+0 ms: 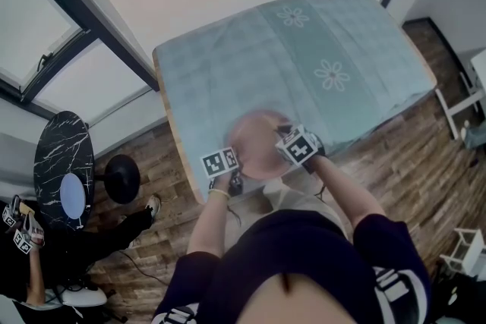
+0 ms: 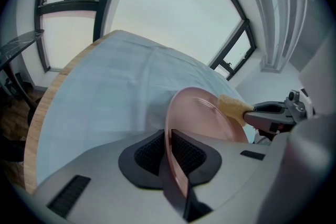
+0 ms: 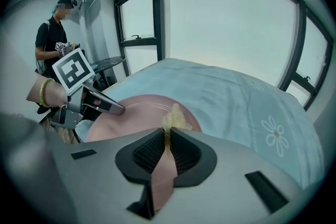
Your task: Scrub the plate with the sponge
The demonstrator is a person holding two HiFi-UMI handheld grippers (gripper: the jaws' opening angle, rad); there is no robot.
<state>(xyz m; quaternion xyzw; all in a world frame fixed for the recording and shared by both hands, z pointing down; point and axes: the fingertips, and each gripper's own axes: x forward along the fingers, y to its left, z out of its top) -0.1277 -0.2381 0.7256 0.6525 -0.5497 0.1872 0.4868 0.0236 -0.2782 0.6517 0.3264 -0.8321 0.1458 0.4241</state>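
Observation:
A pink plate (image 1: 257, 145) is held tilted over the near edge of the table. My left gripper (image 1: 236, 157) is shut on the plate's rim; in the left gripper view the rim (image 2: 173, 157) runs edge-on between the jaws, and the plate's face (image 2: 202, 115) rises beyond them. My right gripper (image 1: 283, 135) is shut on a yellow sponge (image 3: 175, 118), which presses on the plate (image 3: 131, 113). The left gripper view has the sponge (image 2: 231, 106) on the plate's upper right rim, with the right gripper (image 2: 251, 113) behind it. The left gripper (image 3: 118, 109) grips the plate's far side in the right gripper view.
The table (image 1: 319, 49) carries a light blue cloth with flower prints and has a wooden edge (image 1: 176, 140). A black marble round table (image 1: 62, 163) and another person (image 3: 52, 39) are at the left. White furniture (image 1: 467, 250) stands at the right. Big windows line the wall.

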